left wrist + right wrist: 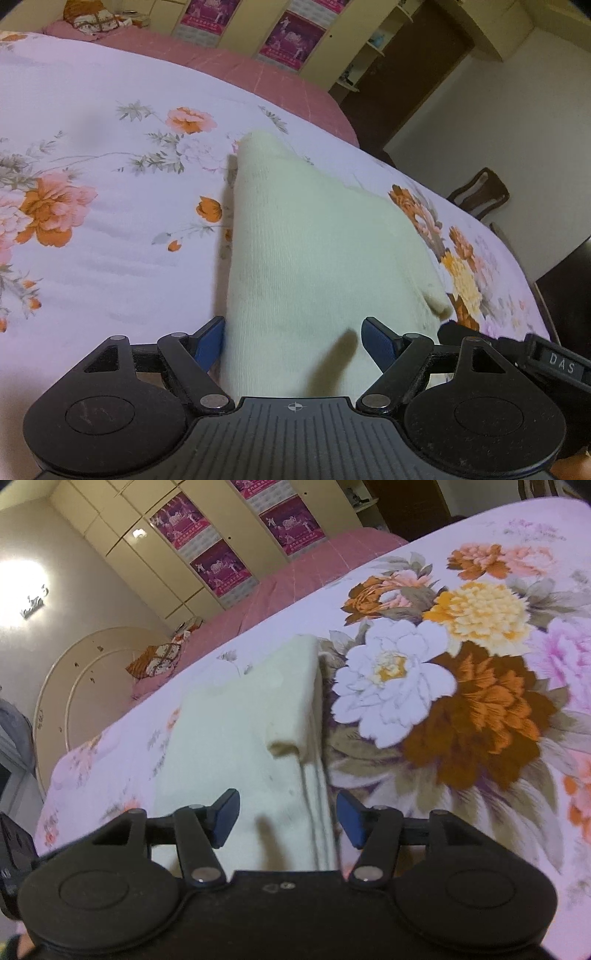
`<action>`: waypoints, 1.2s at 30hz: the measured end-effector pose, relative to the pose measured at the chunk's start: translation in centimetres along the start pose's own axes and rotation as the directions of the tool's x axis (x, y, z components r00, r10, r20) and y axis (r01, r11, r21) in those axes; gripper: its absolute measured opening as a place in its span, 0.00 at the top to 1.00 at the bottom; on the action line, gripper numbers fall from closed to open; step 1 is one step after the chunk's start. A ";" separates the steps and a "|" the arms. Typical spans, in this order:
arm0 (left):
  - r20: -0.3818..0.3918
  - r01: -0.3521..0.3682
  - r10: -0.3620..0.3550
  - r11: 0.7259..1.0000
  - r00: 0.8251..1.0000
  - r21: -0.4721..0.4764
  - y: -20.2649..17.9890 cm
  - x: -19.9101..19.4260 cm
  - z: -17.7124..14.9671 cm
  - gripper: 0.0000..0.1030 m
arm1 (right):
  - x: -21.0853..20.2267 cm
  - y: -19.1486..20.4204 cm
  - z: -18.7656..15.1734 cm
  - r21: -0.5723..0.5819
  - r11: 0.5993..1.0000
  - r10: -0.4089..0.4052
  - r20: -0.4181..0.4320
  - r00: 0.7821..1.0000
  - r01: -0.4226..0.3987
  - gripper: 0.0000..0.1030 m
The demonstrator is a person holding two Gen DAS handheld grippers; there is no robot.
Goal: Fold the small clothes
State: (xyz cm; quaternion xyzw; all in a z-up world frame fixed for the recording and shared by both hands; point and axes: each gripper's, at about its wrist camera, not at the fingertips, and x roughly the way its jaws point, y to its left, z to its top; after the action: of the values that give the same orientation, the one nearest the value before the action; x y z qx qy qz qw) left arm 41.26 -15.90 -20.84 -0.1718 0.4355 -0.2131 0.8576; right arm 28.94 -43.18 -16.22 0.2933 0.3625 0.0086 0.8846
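The left gripper sits nearest the lens, its black ribbed body filling the bottom of the left wrist view, jaws spread wide and released, blue pads at 5 and 7 o'clock. The garment runs up between them from 6 o'clock toward 12; whether its left edge touches the left pad is hard to tell, while the right pad stands clear of the cloth. It is a cream knit, soft and fuzzy, folded into a long shape that narrows to a blunt tip at the far end, with a small flap sticking out at 4 o'clock.

In the right wrist view the right gripper is also let go, jaws apart with nothing pinched, and the garment's right edge passes between the pads. From here the cloth shows as a flat rectangle with stacked layers along its straight right edge and a rolled fold at the middle, reaching from 6 o'clock up to 12.

The garment lies on a bedspread, smooth pale lilac fabric printed with big orange, yellow and white flowers. Open spread lies at 9 o'clock of the garment in the left view and at 3 o'clock in the right view. The spread's far edge gives onto a pink sheet at 12 o'clock, with a cream wardrobe bearing purple posters beyond. A dark wooden chair stands off the bed's edge at 2 o'clock
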 end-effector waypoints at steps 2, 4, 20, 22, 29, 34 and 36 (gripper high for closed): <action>-0.002 0.007 -0.007 1.000 1.000 -0.008 0.2 0.4 0.0 0.28 | 0.5 0.3 0.3 -0.007 1.000 0.002 0.013 1.000 -0.002 0.46; 0.001 0.008 -0.008 1.000 1.000 -0.011 0.4 0.6 0.1 0.32 | 1.2 0.4 0.6 -0.018 1.000 0.001 0.013 1.000 0.000 0.58; -0.009 0.019 -0.019 1.000 1.000 -0.005 0.5 1.3 1.1 0.33 | 2.2 -0.4 1.6 -0.018 1.000 -0.002 -0.008 1.000 0.002 0.39; -0.010 0.021 -0.021 1.000 1.000 -0.001 0.4 1.5 1.3 0.32 | 2.5 -0.5 1.9 -0.007 1.000 -0.010 -0.013 1.000 0.010 0.39; -0.013 0.047 -0.047 0.999 0.999 -0.021 0.6 2.2 1.9 0.30 | 4.4 -1.5 2.6 0.032 0.999 -0.004 -0.042 0.999 0.005 0.39; 0.008 0.049 -0.049 0.998 0.999 -0.025 0.7 2.5 1.9 0.30 | 5.5 -1.2 2.9 -0.014 1.000 0.013 -0.063 0.998 -0.014 0.45; 0.012 0.046 -0.046 0.998 0.999 -0.033 0.6 2.7 2.0 0.31 | 5.9 -0.8 3.0 -0.034 0.999 0.029 -0.083 0.996 -0.032 0.55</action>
State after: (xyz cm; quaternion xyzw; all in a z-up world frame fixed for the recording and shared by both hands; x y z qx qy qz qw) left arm 44.41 -16.55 -21.82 -0.1973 0.4301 -0.2246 0.8519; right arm 35.05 -44.04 -18.71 0.2826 0.3938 0.0405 0.8737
